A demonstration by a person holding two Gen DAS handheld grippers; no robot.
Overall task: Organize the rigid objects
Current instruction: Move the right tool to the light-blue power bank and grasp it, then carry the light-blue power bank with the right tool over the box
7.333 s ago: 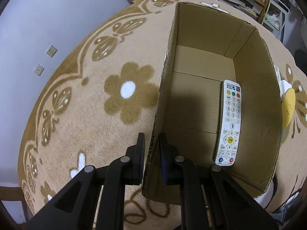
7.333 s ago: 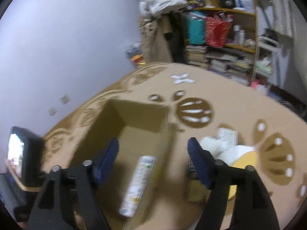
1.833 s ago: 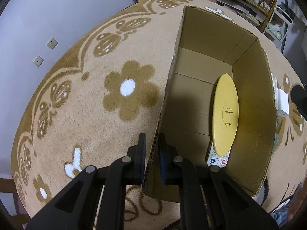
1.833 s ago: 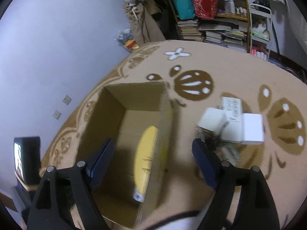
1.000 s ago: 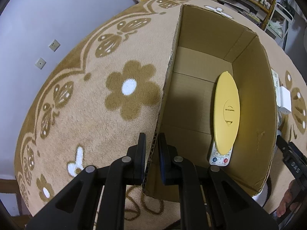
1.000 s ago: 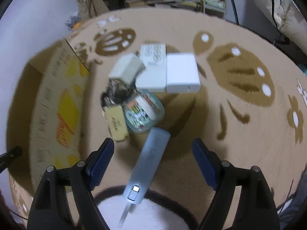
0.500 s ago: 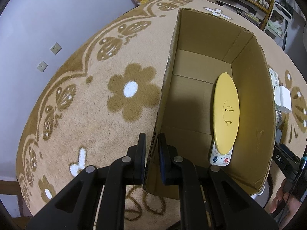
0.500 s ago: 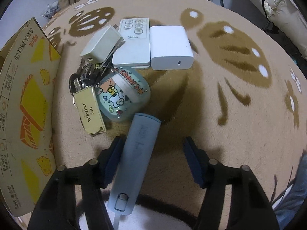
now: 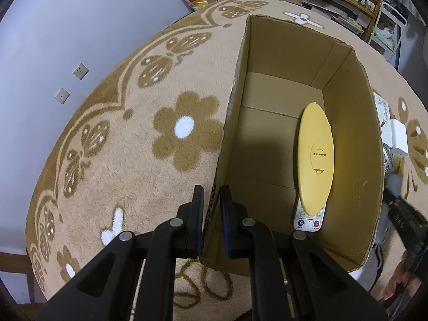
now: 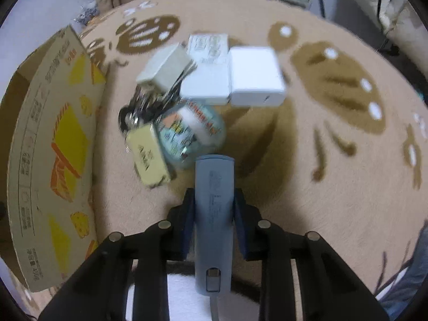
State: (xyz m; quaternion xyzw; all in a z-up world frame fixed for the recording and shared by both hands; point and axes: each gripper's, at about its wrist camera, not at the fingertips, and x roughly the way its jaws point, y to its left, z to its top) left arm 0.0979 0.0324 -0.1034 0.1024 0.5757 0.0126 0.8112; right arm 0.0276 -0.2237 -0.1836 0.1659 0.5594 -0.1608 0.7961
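My left gripper (image 9: pixel 211 200) pinches the near wall of the cardboard box (image 9: pixel 350 139). Inside, a yellow oval lid (image 9: pixel 316 157) leans on the right wall and covers all but the bottom buttons of a white remote (image 9: pixel 307 220). My right gripper (image 10: pixel 214 206) clamps a grey-blue flat device (image 10: pixel 214 214); its near end is cut off. Beyond it, blurred, lie a tan key tag (image 10: pixel 147 155), a printed jar (image 10: pixel 191 133), a beige adapter (image 10: pixel 165 67) and two white blocks (image 10: pixel 255 76), beside the box's outer face (image 10: pixel 53 147).
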